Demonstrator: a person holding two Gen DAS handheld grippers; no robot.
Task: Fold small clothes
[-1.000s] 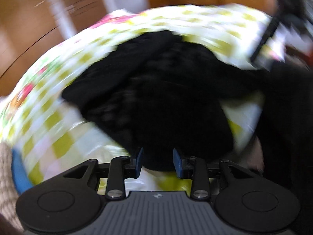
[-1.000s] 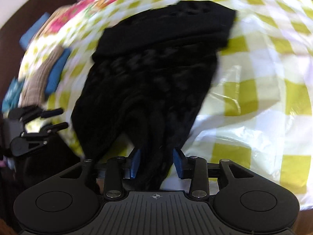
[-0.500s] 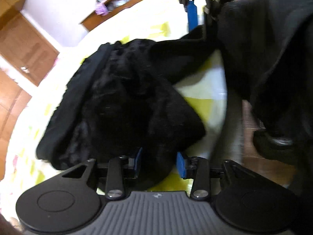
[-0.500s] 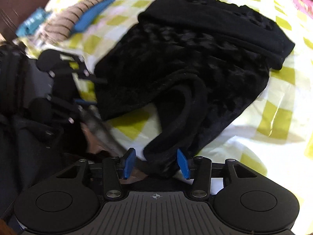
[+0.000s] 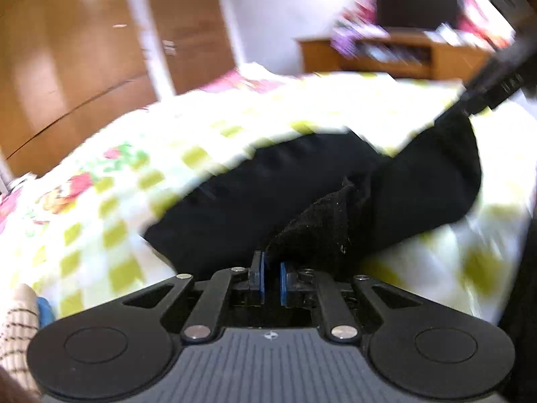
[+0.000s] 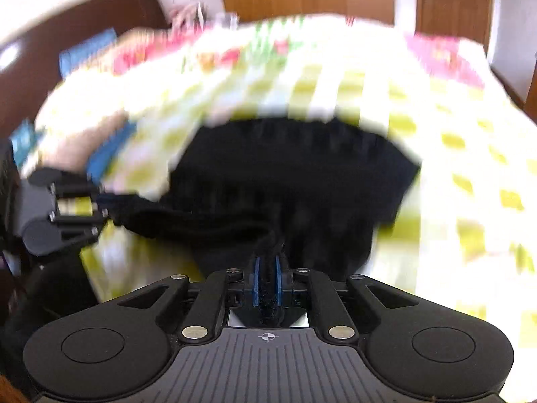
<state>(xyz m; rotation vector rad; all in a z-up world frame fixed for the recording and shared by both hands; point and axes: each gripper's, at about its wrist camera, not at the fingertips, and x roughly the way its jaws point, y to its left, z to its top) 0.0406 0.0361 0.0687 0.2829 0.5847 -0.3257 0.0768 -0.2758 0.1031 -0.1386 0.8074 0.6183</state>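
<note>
A black fleecy garment point(image 5: 302, 194) lies on the yellow-checked bed sheet point(image 5: 134, 181), its near edge lifted. My left gripper point(image 5: 272, 277) has its blue pads closing tight on a fold of that edge. In the right wrist view the same black garment point(image 6: 285, 168) spreads ahead, and my right gripper point(image 6: 266, 278) is closing with black fabric pinched between its pads. The right gripper point(image 5: 486, 94) shows at the upper right of the left wrist view, holding the garment's other corner. The left gripper point(image 6: 67, 208) shows at the left of the right wrist view. Both views are blurred.
A beige striped knit piece point(image 5: 20, 319) and a blue piece point(image 5: 45, 309) lie on the sheet to the left. A wooden wardrobe point(image 5: 67, 67) and a low wooden cabinet point(image 5: 402, 53) stand beyond the bed. A person's dark clothing point(image 5: 523, 268) fills the right edge.
Both grippers stood open around the garment's near edge; now both are pinched on it and have risen, lifting that edge off the sheet between them.
</note>
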